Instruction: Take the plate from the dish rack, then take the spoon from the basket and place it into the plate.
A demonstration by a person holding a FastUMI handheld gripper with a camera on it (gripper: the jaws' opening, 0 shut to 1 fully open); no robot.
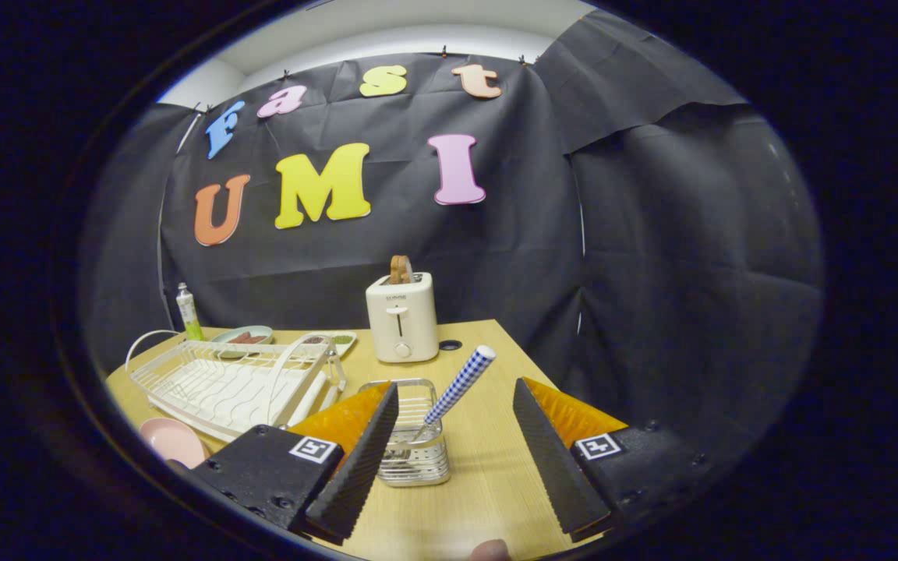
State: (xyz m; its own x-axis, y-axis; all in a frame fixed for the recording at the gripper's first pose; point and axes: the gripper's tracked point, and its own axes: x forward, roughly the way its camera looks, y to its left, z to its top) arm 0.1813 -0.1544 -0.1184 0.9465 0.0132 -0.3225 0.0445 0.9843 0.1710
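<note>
The claw (455, 460) gapes wide, gripping nothing. Between its fingers stands the metal basket (411, 436), the spoon (457, 386) leaning out toward 1 o'clock. The pink plate (172, 440) lies at 9 o'clock, partly cut off, beside the dish rack (235, 382). At 12 o'clock, bare worktop (480, 483) reaches to the toaster (402, 318).

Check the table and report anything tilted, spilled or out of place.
Nothing spilled or damaged. The spoon leans tilted in the metal basket, normal for a utensil holder. The pink plate lies on the table beside the dish rack. The hand-held gripper is open, basket between its fingers.
</note>
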